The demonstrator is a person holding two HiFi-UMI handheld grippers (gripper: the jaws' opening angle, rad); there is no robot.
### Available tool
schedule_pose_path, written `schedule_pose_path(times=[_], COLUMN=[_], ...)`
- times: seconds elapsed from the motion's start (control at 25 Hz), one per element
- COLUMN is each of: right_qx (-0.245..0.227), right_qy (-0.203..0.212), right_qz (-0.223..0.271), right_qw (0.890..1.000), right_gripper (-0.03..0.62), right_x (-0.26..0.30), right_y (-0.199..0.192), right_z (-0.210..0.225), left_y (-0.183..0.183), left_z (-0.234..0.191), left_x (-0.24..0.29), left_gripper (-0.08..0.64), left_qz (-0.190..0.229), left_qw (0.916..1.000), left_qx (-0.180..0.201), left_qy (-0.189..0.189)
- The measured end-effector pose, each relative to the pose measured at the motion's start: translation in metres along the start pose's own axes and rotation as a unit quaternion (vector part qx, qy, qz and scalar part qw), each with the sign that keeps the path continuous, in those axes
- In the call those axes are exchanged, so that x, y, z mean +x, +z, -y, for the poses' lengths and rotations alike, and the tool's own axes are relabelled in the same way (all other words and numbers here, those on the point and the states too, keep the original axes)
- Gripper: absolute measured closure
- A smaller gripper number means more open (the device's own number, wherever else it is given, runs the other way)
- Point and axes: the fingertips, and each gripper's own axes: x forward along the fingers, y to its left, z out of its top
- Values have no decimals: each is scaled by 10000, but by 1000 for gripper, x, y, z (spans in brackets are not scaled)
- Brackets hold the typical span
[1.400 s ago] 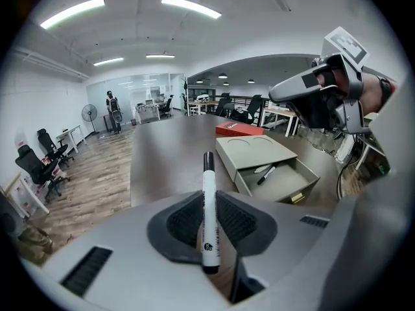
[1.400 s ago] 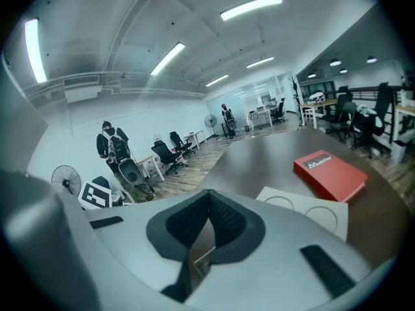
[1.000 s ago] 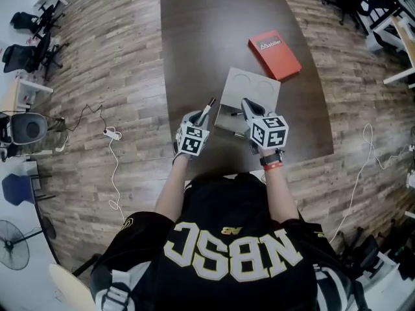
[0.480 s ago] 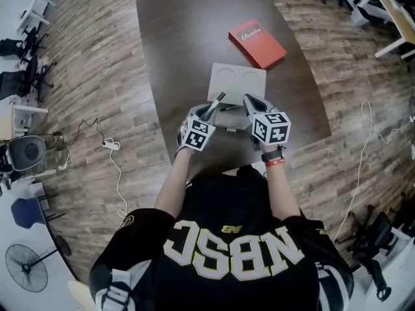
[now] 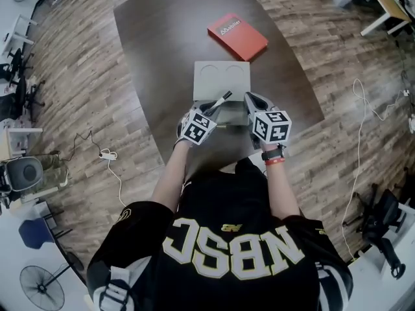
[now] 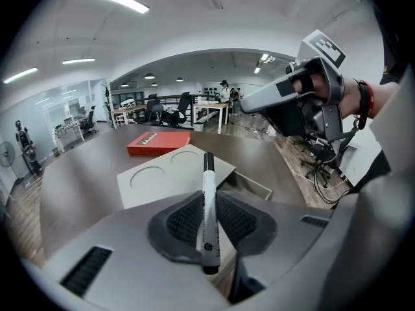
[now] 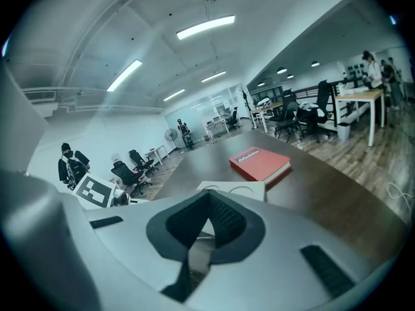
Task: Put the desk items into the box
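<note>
My left tool (image 5: 209, 111) was clamped on a marker (image 6: 207, 206), the two ribbed pads pressing its white barrel from either side. The black capped end stuck out past the tips and the butt end showed below the pads. From the head view that capped end reached over the near edge of the box (image 5: 222, 80), held in the air and not resting on it.

The right tool (image 7: 208, 194) had its jaws together at the tips with nothing between them. Only a narrow pale strip showed through the slot behind the tips, too thin for me to say what it was.

The grey box sat in the middle of the tabletop (image 5: 162, 57), nearer the near edge than the far one. Its lid (image 6: 170, 173) carried two shallow round recesses. A drawer (image 6: 249, 185) stood open on the side facing me. From above both tools covered most of it, and from the left gripper view I saw only its rim and one wall, so I could not make out what was inside.

A red book (image 5: 237, 35) lay flat beyond the box toward the far right corner, clear of it. Its cover lettering was too small to read. My arms and shirt hid the tabletop's near edge.
</note>
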Motion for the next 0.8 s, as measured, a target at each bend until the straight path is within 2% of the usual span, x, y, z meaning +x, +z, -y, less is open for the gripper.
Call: schedule_pose_path(times=[0.16,0.36,0.8], right_qx=[131,266,506], right_qy=[-173,-304,-550], right_qz=[29,-1,7], right_qw=[9998,9992,9972], right_gripper=[584,584,584], right_x=[-11,-19,-30], right_y=[-5,-20,-32], right_z=[12,22,29], left_y=[2,-5,-30], left_z=[16,32,48], left_x=[15,30,49], left_gripper=[483,483,482], left_qz=[-159,-443,-921], left_qw=[9984,9925,9813], left_qx=[356,759,1129], left_qy=[-417,-846,-1258])
